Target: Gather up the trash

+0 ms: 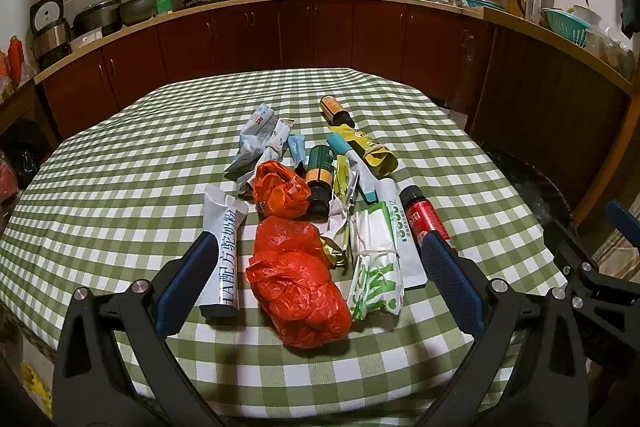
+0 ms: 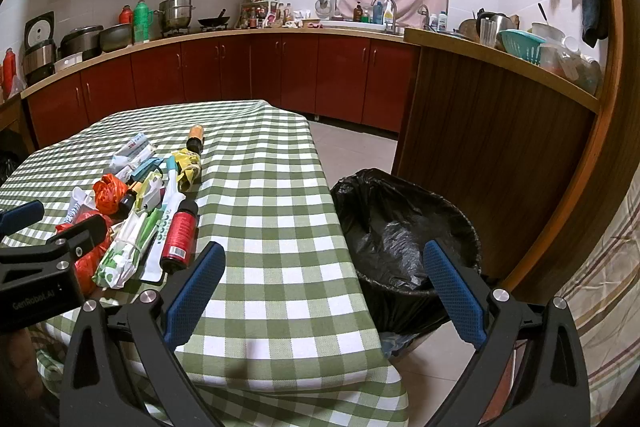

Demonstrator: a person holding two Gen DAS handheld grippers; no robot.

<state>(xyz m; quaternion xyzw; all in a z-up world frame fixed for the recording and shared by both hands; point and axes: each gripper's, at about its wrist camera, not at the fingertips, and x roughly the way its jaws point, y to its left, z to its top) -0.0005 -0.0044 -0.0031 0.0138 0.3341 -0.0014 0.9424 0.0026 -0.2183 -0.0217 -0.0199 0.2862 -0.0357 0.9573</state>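
Blue-padded and spread wide, the left gripper hovers empty over a red plastic bag in the trash pile on the checked bench. Equally wide and empty, the right gripper straddles the bench edge and the black-lined bin.

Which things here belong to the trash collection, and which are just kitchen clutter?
Job: crumpled red plastic bag, red-labelled can, green-and-white wrapper bundle, black-lined bin.
Clutter: steel steamer pot, teal plastic colander, black wok.
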